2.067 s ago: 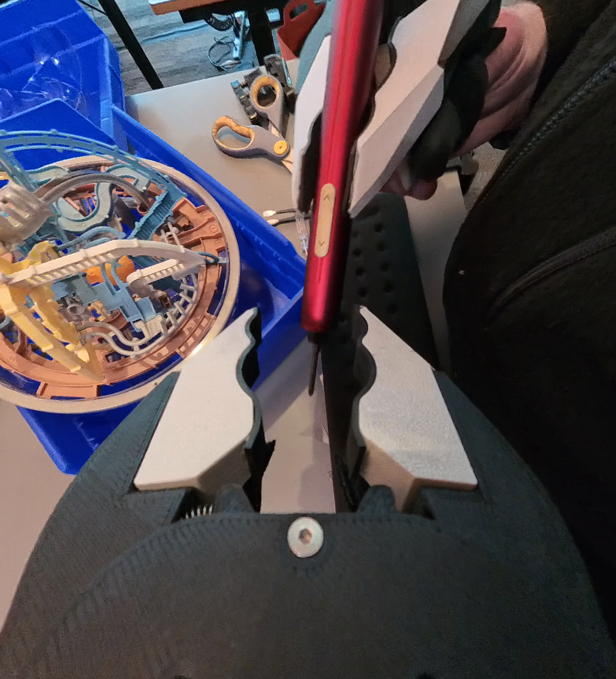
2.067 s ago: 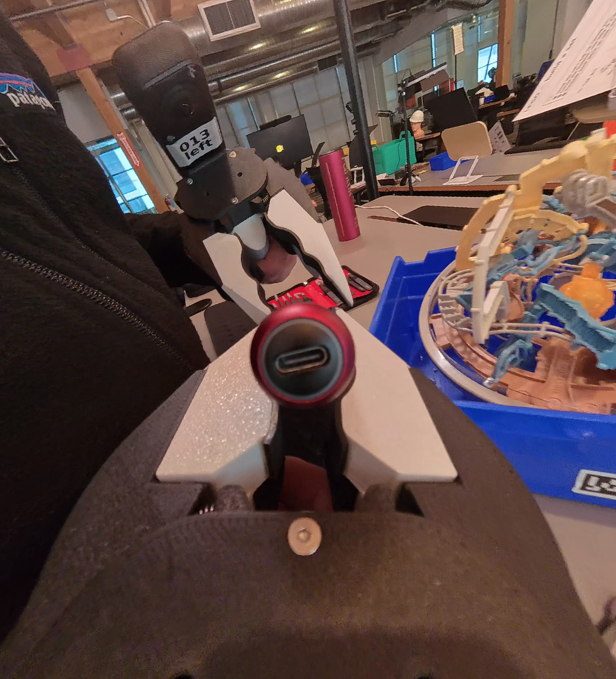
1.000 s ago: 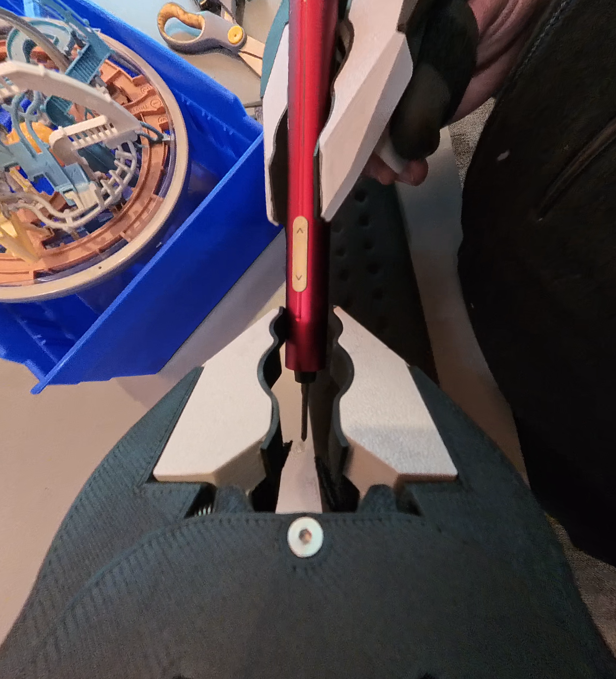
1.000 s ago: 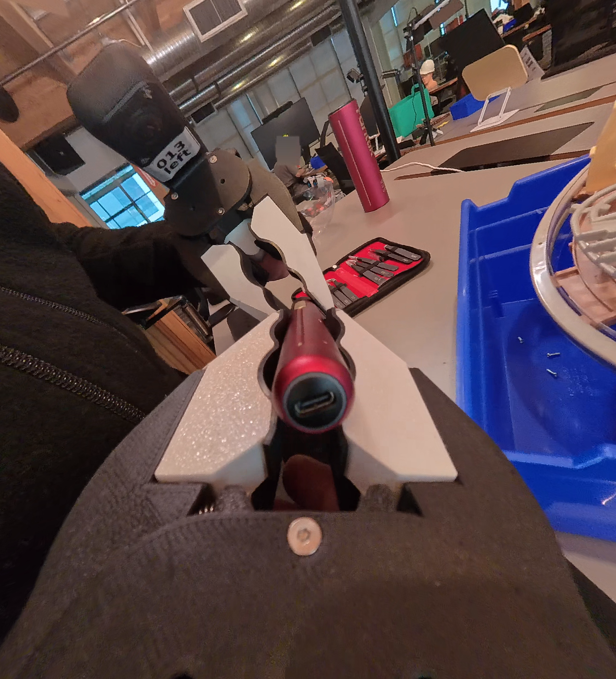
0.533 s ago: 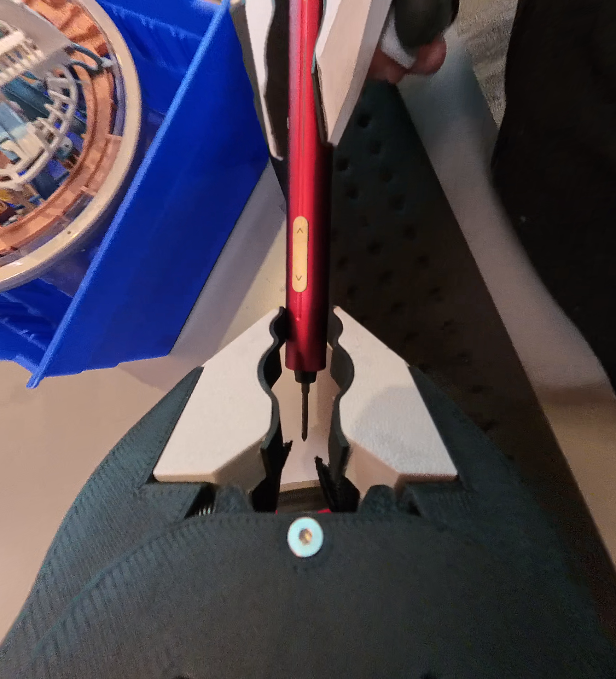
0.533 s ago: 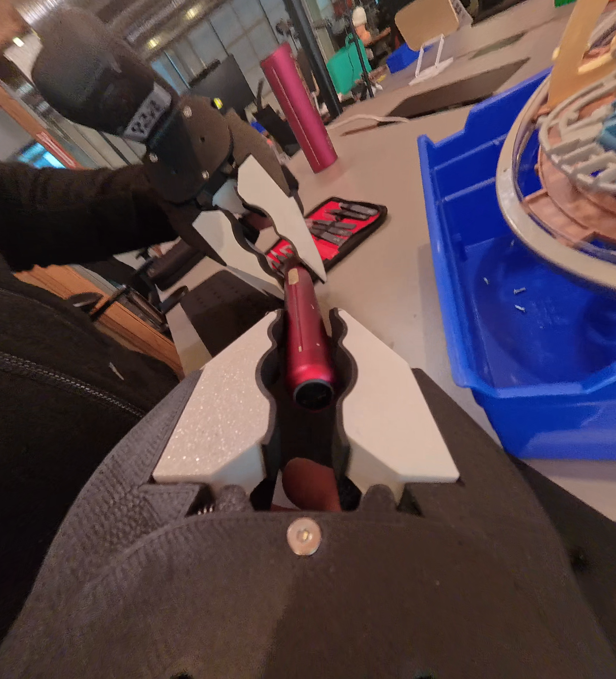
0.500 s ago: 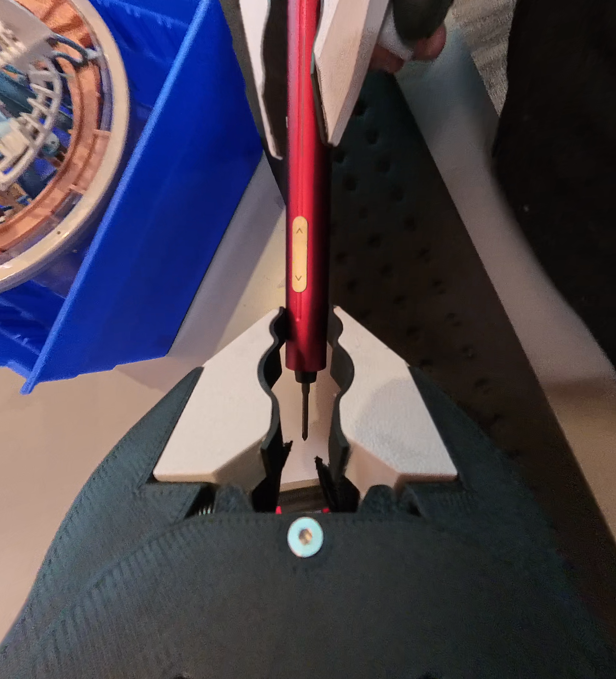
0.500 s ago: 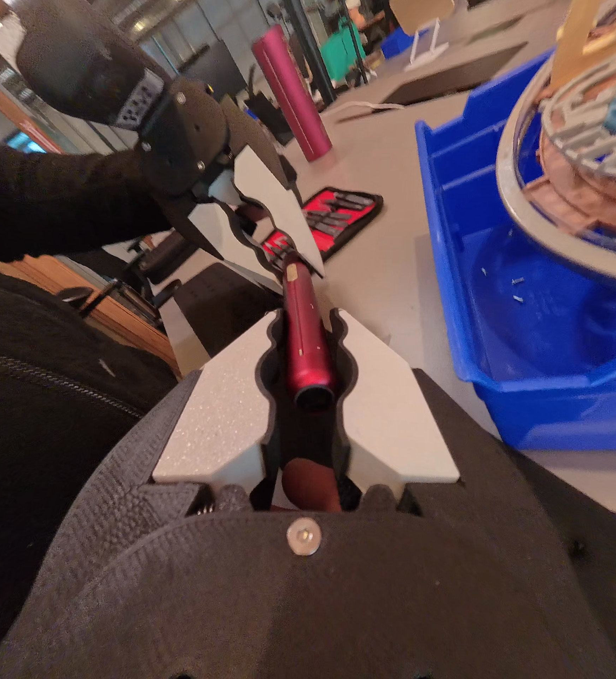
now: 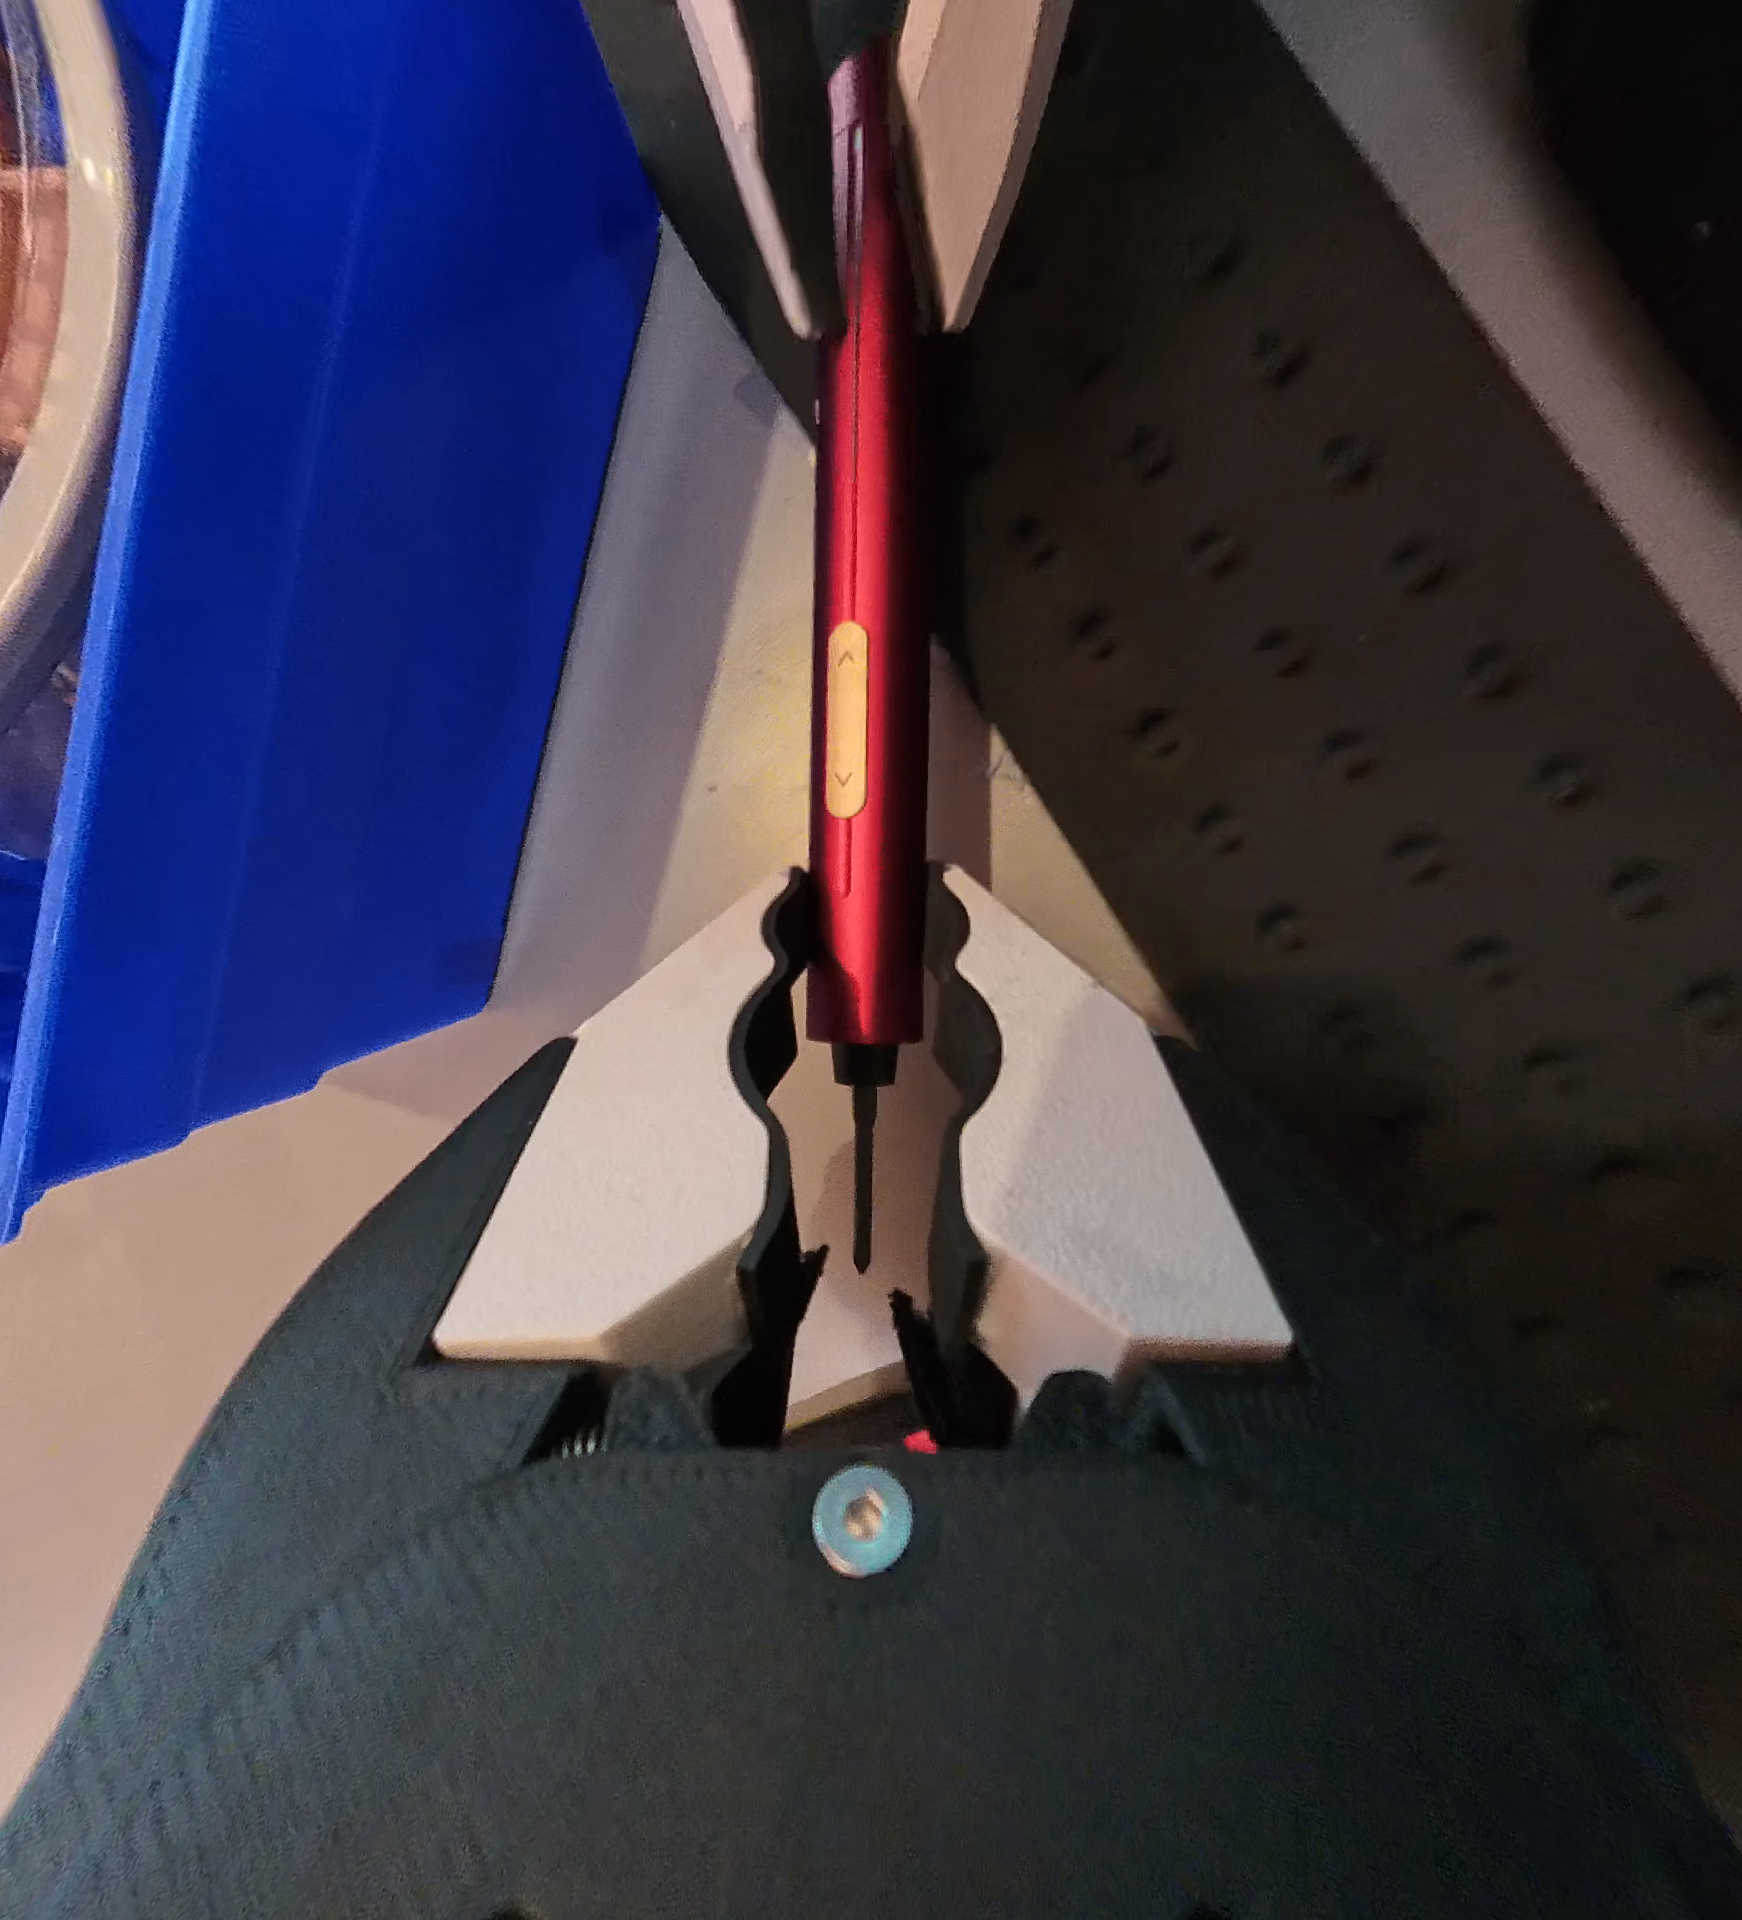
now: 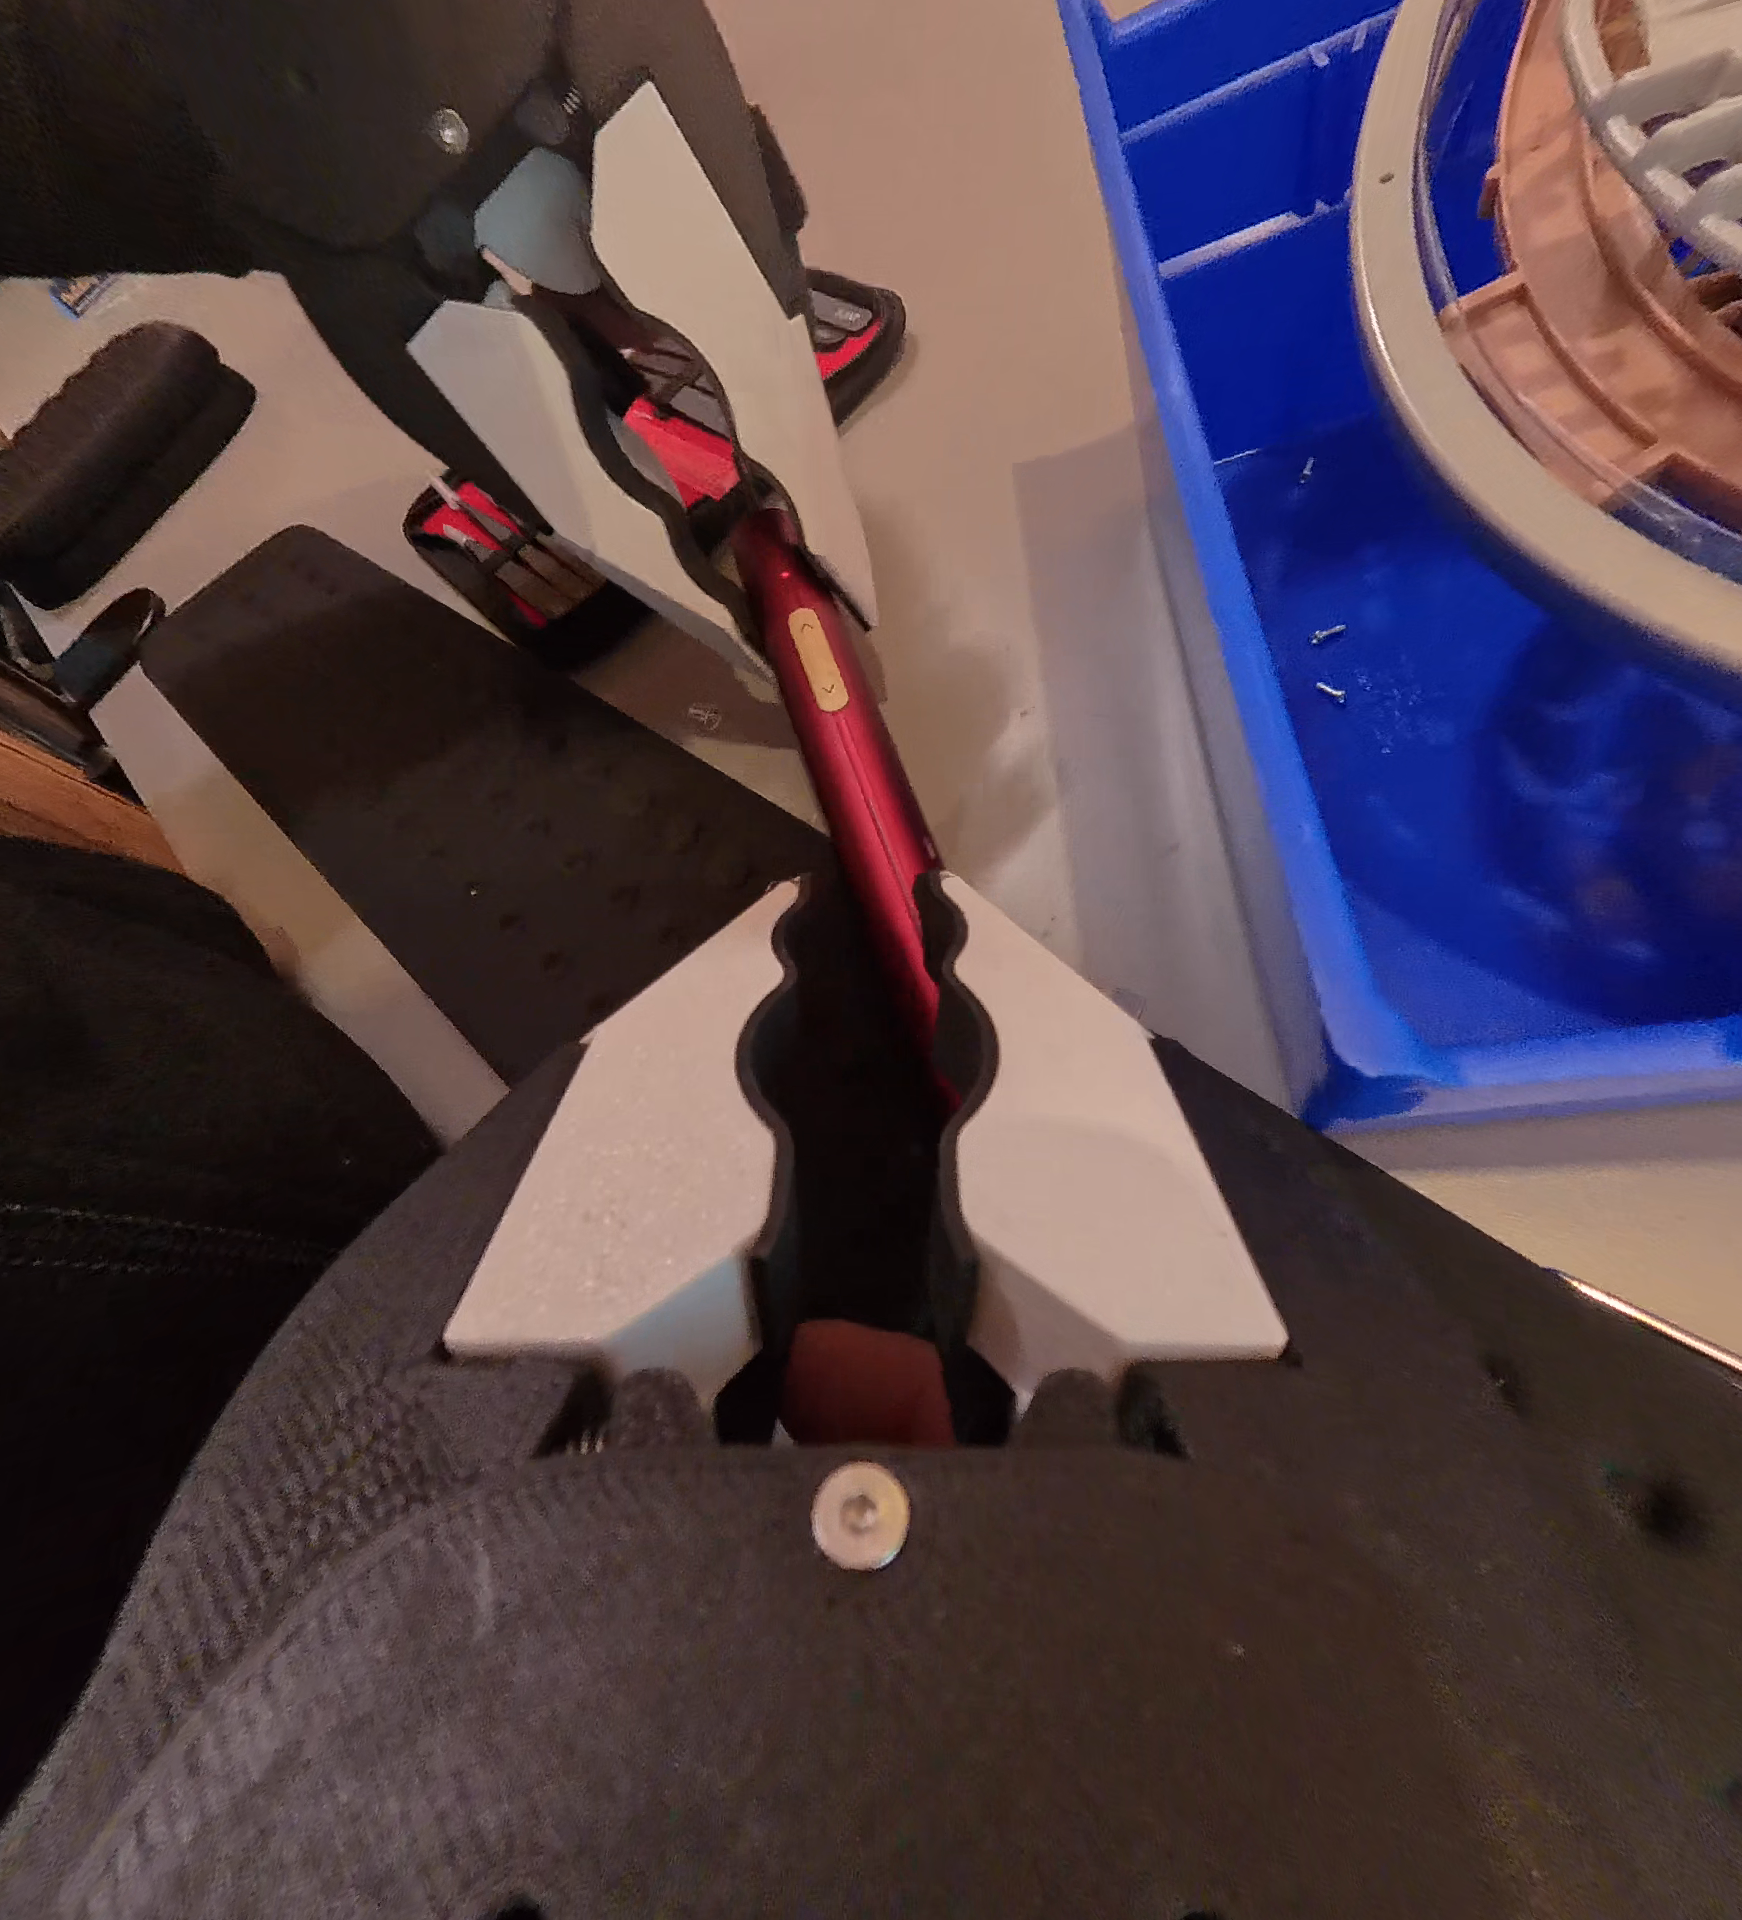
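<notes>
Red screwdriver (image 9: 862,582) runs lengthwise between the two grippers, long axis in line with both sets of fingers. Bit end points into the left gripper (image 9: 865,1081); the back end sits in the right gripper (image 10: 862,1049). Gold button strip faces up toward both cameras.

Left gripper: jaws narrow, closed onto the front end of the red barrel, which sits in the notch near the fingertips; contact on both sides looks likely, though the view is a bit blurred. Black bit (image 9: 860,1174) hangs free in the wider gap behind the notch, touching neither finger.

Right gripper: jaws narrow, gripping the rear of the barrel between the wavy inner edges. In the right wrist view the screwdriver (image 10: 851,748) slants up and left from the right gripper to the left gripper (image 10: 742,499).

Landmark: blue bin (image 9: 327,520). Screwdriver is just right of the bin's wall in the left wrist view, above the beige table (image 9: 171,1351). Black perforated mat (image 9: 1366,675) lies on the far side of the screwdriver from the bin. The bin (image 10: 1469,779) holds a round maze toy (image 10: 1594,343) and a few small screws (image 10: 1326,660) on its floor. Red-lined tool case (image 10: 534,561) lies open well apart from the bin, behind the left gripper.
</notes>
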Tool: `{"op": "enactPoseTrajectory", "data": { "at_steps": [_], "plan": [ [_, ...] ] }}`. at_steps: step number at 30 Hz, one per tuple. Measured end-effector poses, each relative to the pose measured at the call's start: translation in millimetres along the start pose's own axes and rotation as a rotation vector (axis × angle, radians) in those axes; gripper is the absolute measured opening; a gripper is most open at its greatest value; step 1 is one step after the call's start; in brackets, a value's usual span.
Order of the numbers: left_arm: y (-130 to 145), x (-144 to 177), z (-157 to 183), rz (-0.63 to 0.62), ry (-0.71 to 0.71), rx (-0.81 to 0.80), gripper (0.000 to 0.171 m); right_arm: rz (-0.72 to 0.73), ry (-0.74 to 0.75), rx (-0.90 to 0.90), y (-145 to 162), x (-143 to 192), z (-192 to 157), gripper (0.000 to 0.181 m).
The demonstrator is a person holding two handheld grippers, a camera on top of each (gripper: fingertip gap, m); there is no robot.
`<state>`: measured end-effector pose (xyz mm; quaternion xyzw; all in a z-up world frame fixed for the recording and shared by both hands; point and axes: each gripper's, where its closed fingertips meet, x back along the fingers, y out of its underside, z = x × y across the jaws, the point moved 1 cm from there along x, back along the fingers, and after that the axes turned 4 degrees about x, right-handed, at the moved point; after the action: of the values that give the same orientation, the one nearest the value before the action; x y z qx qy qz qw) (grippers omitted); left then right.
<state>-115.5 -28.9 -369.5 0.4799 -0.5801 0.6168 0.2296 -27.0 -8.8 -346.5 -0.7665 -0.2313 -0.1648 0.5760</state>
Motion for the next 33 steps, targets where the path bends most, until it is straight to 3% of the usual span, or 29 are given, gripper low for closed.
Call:
{"op": "enactPoseTrajectory", "data": {
  "at_steps": [22, 33],
  "plan": [
    [48.7, -4.1, -27.9, -0.073, 0.1, -0.021, 0.019, 0.147, -0.037, -0.008, -1.1, 31.4, -2.5, 0.022],
    [48.5, -5.3, -30.7, -0.097, 0.186, 0.067, 0.019, 0.17, -0.076, 0.046, -9.3, 40.0, -5.2, 0.029]
  ]
}}
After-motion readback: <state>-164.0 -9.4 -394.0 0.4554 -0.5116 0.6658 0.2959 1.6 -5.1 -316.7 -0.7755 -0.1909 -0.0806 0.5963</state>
